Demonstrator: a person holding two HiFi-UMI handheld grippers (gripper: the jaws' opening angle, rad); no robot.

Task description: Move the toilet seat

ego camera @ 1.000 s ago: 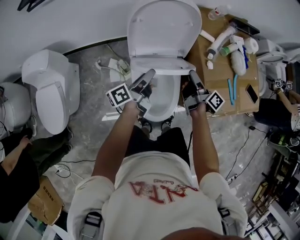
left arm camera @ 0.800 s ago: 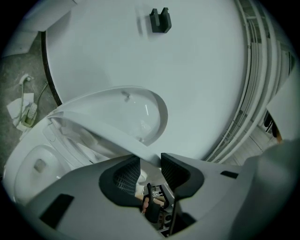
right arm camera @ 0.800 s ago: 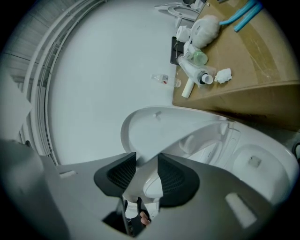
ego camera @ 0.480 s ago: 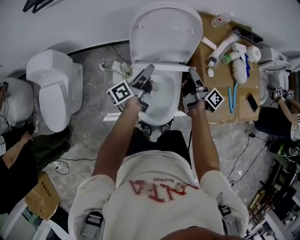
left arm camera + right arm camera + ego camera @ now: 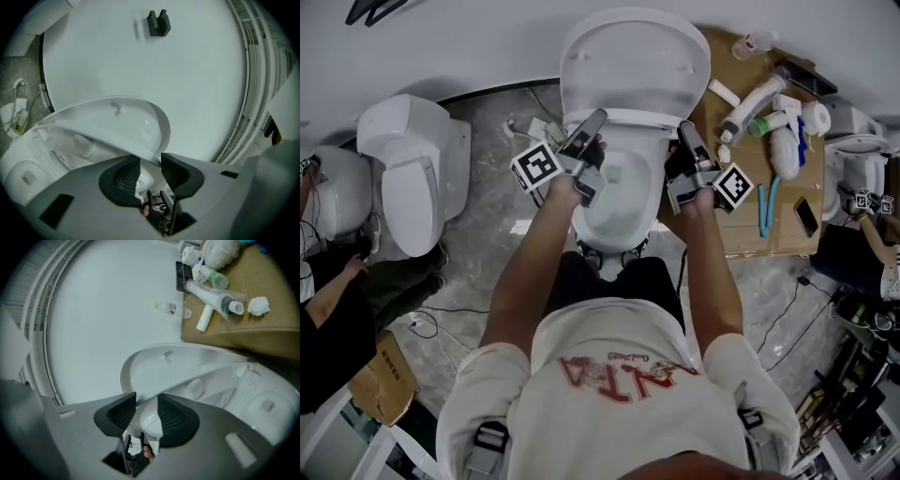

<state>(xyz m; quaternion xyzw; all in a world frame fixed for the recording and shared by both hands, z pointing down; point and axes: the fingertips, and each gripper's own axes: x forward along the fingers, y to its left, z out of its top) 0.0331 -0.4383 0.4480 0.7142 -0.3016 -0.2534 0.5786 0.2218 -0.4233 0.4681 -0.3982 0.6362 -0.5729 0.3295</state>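
I stand over the toilet bowl (image 5: 617, 202) with both tongs reaching toward 12 o'clock, and the toilet seat (image 5: 636, 56) is tipped up on its hinge at the far end of the bowl, its broad white face turned toward me. My left gripper (image 5: 592, 122) meets the seat's lower left edge at about 11 o'clock. In the left gripper view the left gripper (image 5: 150, 165) has its two ribbed dark pads closed in on the thin white rim of the toilet seat (image 5: 117, 122), which curves away up and to the left from between them. My right gripper (image 5: 685, 133) takes the opposite edge at about 1 o'clock. In the right gripper view the right gripper (image 5: 146, 409) likewise pinches the rounded rim of the toilet seat (image 5: 187, 363), white plastic filling the gap between its pads. The marker cube (image 5: 536, 167) of the left tongs faces out toward 9 o'clock, and the other marker cube (image 5: 733, 187) faces toward 3 o'clock. At 2 o'clock, just beside the bowl, a brown cardboard sheet (image 5: 741, 202) lies on the floor with a white bottle (image 5: 752, 96) and other cleaning things on it. At 9 o'clock, well apart from me, stands a second toilet (image 5: 408, 178) on the grey stone floor (image 5: 487, 253).
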